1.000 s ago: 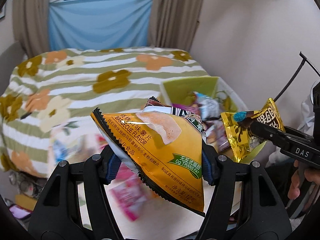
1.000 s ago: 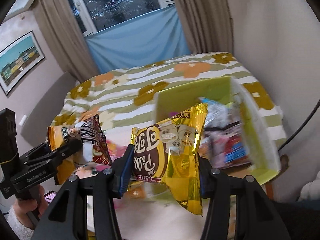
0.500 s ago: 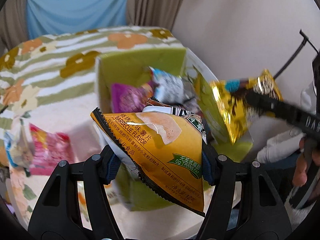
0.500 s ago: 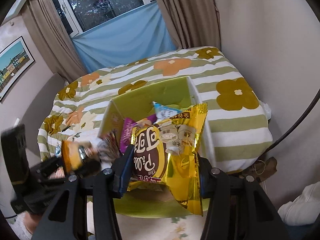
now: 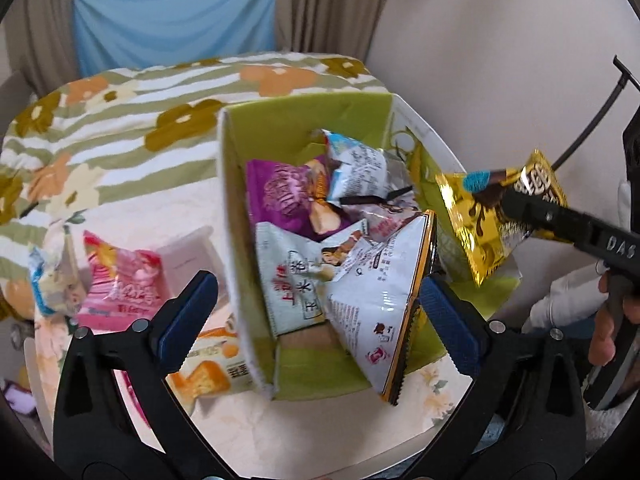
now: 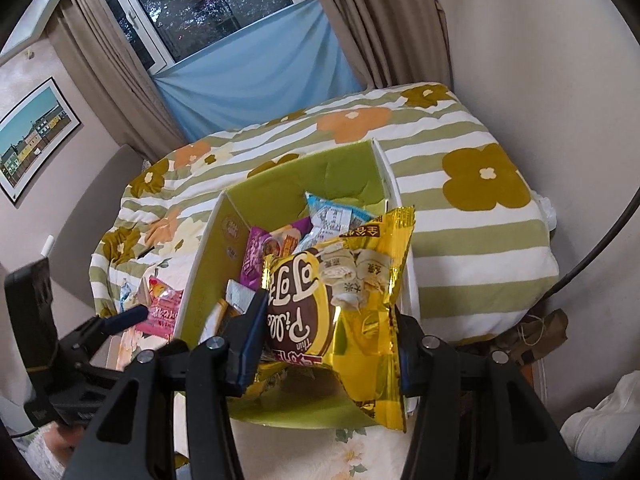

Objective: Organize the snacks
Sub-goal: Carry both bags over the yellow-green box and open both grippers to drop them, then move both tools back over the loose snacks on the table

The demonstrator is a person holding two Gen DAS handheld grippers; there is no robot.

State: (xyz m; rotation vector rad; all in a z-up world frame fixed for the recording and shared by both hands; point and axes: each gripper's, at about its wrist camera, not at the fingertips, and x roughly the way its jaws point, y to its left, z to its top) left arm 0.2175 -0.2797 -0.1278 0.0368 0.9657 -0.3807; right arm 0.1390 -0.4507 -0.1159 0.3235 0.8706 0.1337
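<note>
So there's one green box (image 5: 304, 128) sitting on the table, white on the outside, open top, and it's already got a pile going. From the left wrist view I count about five packets in there: a purple one (image 5: 280, 196), a blue-and-white one (image 5: 356, 168), a white one with red characters (image 5: 292, 280), a pinkish one half buried (image 5: 388, 220), and the silver-backed chip bag (image 5: 380, 300) with the orange edge leaning in the near right corner. Could be more underneath, can't tell.

Left gripper (image 5: 316, 312) is spread wide with nothing between its blue pads. The chip bag sits just inside its right finger, whether it touches the pad I can't say. The left finger is out past the box's near left wall, so the gripper straddles that wall.

Right gripper (image 6: 328, 344) is clamped on one gold packet (image 6: 340, 300) with a brown oval logo, held up over the near right part of the box. In the left view that same packet hangs right at the box's right rim.

Outside the box, on the left side of the table, three loose ones: a pink packet (image 5: 120, 280), a pale blue-edged one (image 5: 48, 284) beside it, and an orange cracker pack (image 5: 208, 364) tucked against the box wall. A flowered striped blanket (image 6: 460, 184) covers the bed behind. The box's far end is the emptiest bit, green floor and wall showing there.
</note>
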